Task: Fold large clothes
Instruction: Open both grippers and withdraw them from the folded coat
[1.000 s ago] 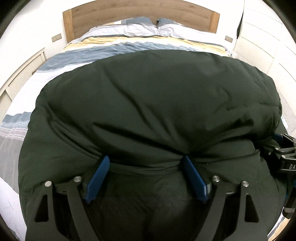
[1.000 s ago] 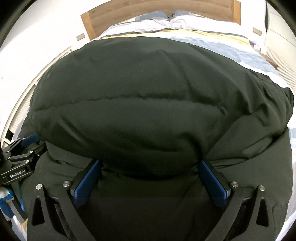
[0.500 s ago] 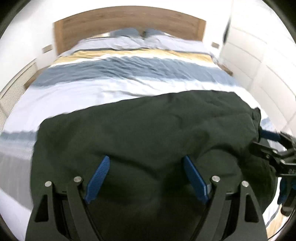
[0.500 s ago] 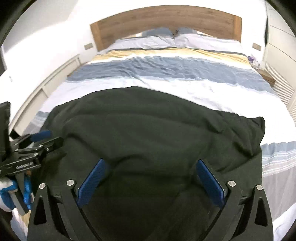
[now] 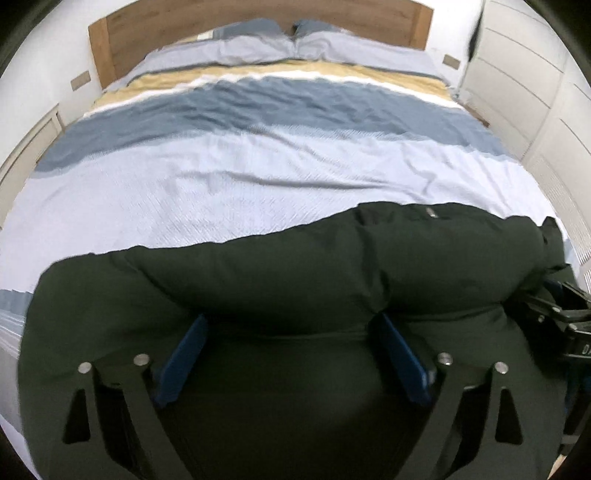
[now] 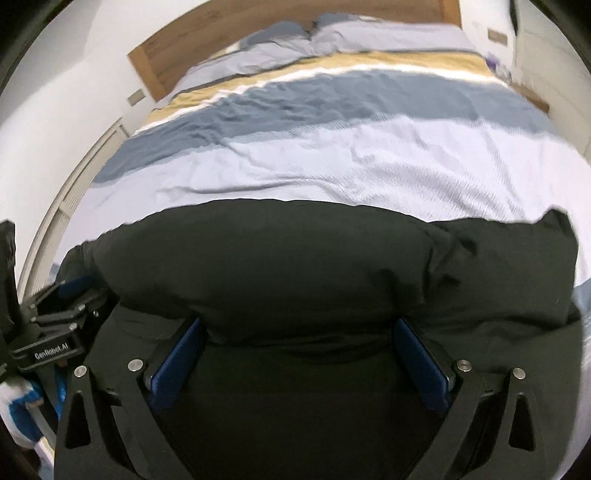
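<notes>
A large, puffy black garment [image 5: 295,273] lies across the near end of the bed and fills the lower half of both views [image 6: 314,266]. My left gripper [image 5: 291,332] has its blue fingers spread wide, with a thick fold of the garment bulging between and over the fingertips. My right gripper [image 6: 299,332] stands the same way, its jaws wide and its fingertips buried under a fold. Whether either one pinches the cloth is hidden. The right gripper shows at the right edge of the left wrist view [image 5: 565,321]; the left gripper shows at the left edge of the right wrist view [image 6: 55,332].
The bed [image 5: 258,177] has a striped cover in white, blue-grey and yellow, two pillows [image 5: 295,40] and a wooden headboard [image 5: 147,22]. White wardrobe doors [image 5: 535,92] stand on the right, a low white radiator panel [image 6: 74,192] on the left.
The garment was raised high and hid most of the bed a second ago. It has come down towards the near end, folded over itself, and the bed cover shows beyond it.
</notes>
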